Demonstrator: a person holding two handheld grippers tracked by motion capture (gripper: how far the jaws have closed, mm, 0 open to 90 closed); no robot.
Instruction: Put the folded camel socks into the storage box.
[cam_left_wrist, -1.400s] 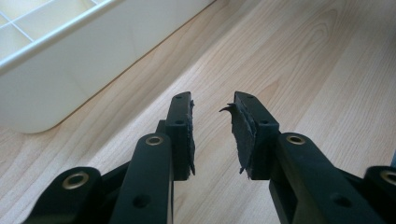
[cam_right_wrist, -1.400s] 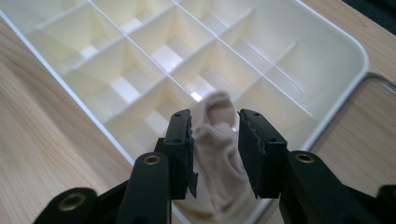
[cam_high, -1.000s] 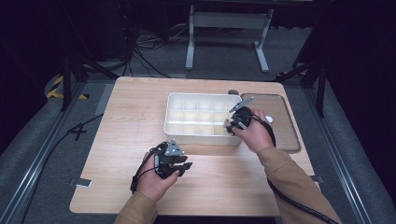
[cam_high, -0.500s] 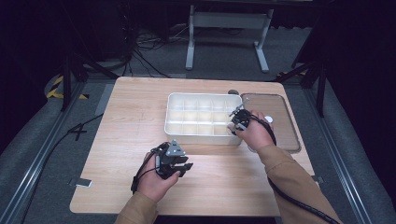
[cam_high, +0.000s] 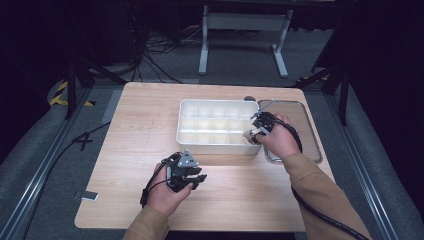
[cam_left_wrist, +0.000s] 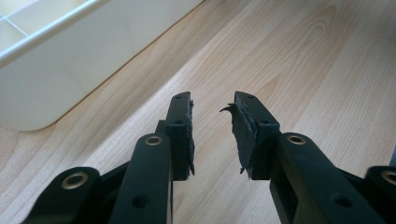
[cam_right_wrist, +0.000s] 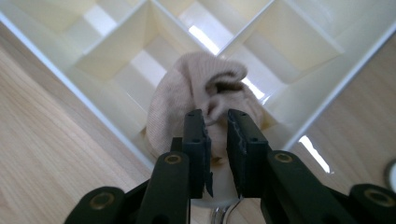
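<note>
A rolled beige sock (cam_right_wrist: 201, 98) is seen at the near right corner compartment of a white divided organiser box (cam_high: 218, 107), which stands on a light wooden table (cam_high: 135, 130). In the right gripper view the sock bulges above the compartment's walls, and the right gripper (cam_right_wrist: 215, 122) is held over it with its two black jaws a narrow gap apart. A fold of the sock lies just at the jaw tips, but whether the pads (cam_right_wrist: 236, 140) press on the fabric cannot be told; the jaws have just been opening slightly. In the high view the right gripper (cam_high: 256, 131) is placed at the box's right end, beside a clear lid (cam_high: 310, 135) that lies flat on the table to the right of the box.

The left gripper (cam_high: 192, 181) is held low over bare wood in front of the box, well apart from the sock. In the left gripper view its jaws are parted, with worn dark pads (cam_left_wrist: 243, 135) and nothing between them, and a rounded corner of the box (cam_left_wrist: 60, 79) is seen to their upper left.
</note>
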